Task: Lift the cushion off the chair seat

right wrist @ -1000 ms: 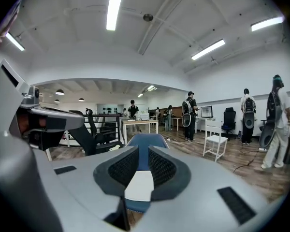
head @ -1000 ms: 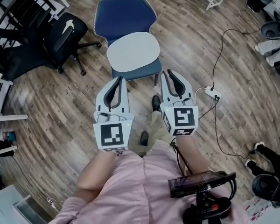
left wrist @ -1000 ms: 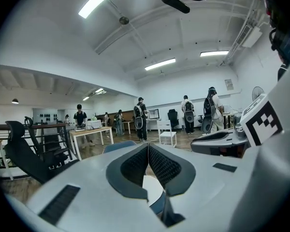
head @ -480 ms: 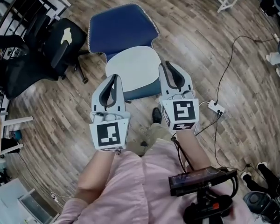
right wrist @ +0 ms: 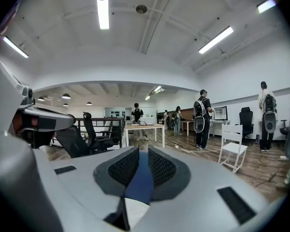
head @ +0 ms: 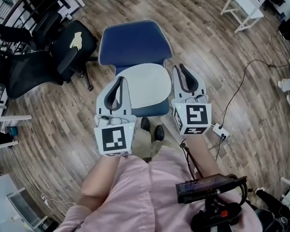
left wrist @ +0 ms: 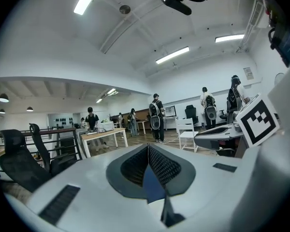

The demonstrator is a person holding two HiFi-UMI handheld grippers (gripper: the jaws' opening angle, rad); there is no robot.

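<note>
Head view — cushion [head: 144,85] on chair [head: 133,40] | left tool [left wrist: 147,149] closed, right tool [right wrist: 139,153] ajar — both empty

Your head camera looks steeply down, close above the left tool [head: 120,79] and right tool [head: 180,67], onto the blue chair [head: 133,42] at your feet. Each tool's camera sits just behind its own jaws and looks along them across the room. All three views share the blue chair, the black office chair [head: 43,62] and the white chair [head: 244,6].
</note>
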